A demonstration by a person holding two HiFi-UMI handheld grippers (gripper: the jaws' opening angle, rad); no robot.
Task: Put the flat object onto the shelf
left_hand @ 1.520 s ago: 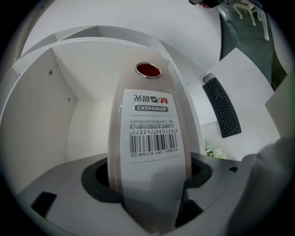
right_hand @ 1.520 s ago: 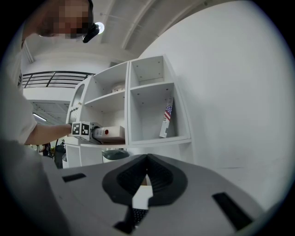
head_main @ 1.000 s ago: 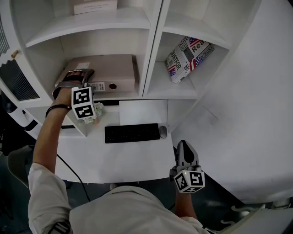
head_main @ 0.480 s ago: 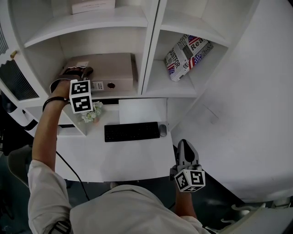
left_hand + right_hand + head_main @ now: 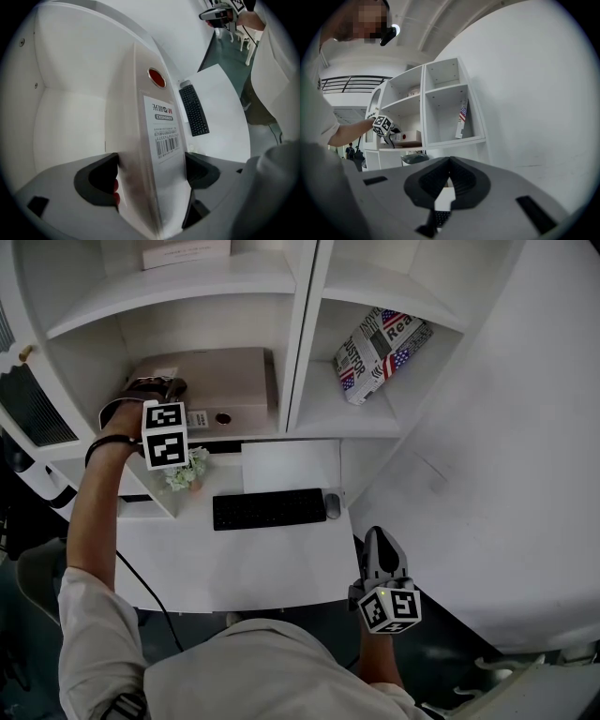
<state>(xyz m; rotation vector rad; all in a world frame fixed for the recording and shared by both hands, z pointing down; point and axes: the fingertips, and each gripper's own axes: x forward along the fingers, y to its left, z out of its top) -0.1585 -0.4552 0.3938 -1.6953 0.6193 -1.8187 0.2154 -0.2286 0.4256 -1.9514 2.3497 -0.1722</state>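
The binder (image 5: 220, 376) lies flat on the shelf (image 5: 65, 122), so the placing looks done; only drawing back is left. My left gripper (image 5: 150, 176) has its jaws wide on either side of the binder's spine and seemingly clear of it. My right gripper (image 5: 449, 180) hangs low, jaws together, empty. I can't see how deep the binder sits.

A: Any readable text?
B: The white spine label (image 5: 164, 133) on the pale flat file box (image 5: 211, 381) has an M&G logo, Chinese characters and a barcode, digits too small. The newspaper-print, flag-patterned package (image 5: 380, 352) shows "Rea" and "USTOR".
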